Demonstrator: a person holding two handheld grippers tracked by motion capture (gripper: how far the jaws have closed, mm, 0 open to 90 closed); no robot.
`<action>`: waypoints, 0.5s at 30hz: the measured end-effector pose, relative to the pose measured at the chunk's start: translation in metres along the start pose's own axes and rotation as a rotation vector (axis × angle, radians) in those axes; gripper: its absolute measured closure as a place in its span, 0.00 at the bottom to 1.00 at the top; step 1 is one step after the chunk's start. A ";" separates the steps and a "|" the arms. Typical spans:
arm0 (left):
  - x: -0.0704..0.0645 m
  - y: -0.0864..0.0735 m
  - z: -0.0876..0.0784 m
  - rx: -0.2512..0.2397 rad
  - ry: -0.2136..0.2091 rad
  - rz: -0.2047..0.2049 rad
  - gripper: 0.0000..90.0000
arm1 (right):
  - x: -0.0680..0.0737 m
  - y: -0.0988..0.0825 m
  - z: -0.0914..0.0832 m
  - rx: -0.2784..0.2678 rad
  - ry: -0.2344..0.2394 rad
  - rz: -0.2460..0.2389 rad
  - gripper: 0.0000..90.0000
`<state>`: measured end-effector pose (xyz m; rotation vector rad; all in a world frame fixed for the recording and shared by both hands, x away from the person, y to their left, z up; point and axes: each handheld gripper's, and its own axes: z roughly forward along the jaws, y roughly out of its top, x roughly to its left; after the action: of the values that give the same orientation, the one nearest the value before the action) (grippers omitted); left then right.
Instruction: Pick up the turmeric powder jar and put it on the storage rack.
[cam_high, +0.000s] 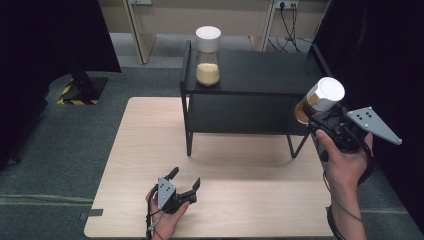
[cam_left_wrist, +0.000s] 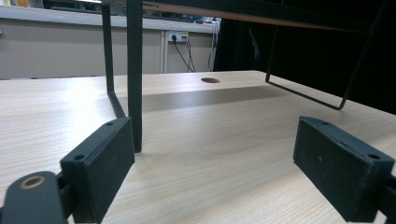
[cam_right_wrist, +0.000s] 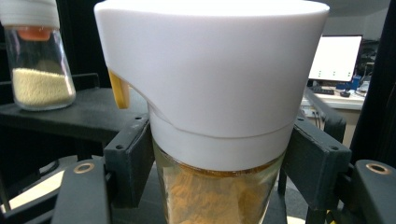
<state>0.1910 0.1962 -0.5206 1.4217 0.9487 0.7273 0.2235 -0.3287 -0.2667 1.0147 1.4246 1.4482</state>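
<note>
Left tool (cam_high: 186, 181): parked low at the desk's (cam_high: 240, 200) near edge, jaws apart with nothing between them, out of the working hand's way.
Left tool's outlook: along bare wood toward the rack's (cam_left_wrist: 134, 70) left front leg, which stands just ahead of its left jaw.
Right tool (cam_high: 320, 117): raised at the desk's right edge, jaws clamped on the jar (cam_high: 320, 100) just below its white cap, so the glass hangs tilted but secure.
Jar: glass, partly filled with tan powder, lifted off any surface, beside the rack's right end and about level with its top shelf.
Judged aim: the height and heading suggest the jar is bound for the shelf top.
Rack (cam_high: 260, 75): black, at the desk's far edge, shelf top mostly open.
Second jar (cam_high: 208, 56): upright at the shelf's left end, pale grains inside, well apart from the held jar.
In the way: the rack's raised right end rail (cam_high: 322, 62) lies between jar and shelf; the cap may need to clear it.
</note>
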 end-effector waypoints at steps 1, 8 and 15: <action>0.000 0.000 0.000 0.000 0.000 -0.002 0.13 | 0.000 0.002 0.000 -0.002 -0.001 0.000 0.34; 0.000 0.000 0.000 0.001 -0.001 0.002 0.14 | 0.001 0.019 0.005 -0.014 -0.013 -0.011 0.34; 0.000 0.000 0.000 0.000 -0.001 -0.003 0.14 | 0.001 0.030 0.015 -0.020 -0.026 -0.011 0.34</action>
<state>0.1912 0.1964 -0.5207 1.4197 0.9501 0.7248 0.2362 -0.3226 -0.2366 1.0085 1.3923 1.4333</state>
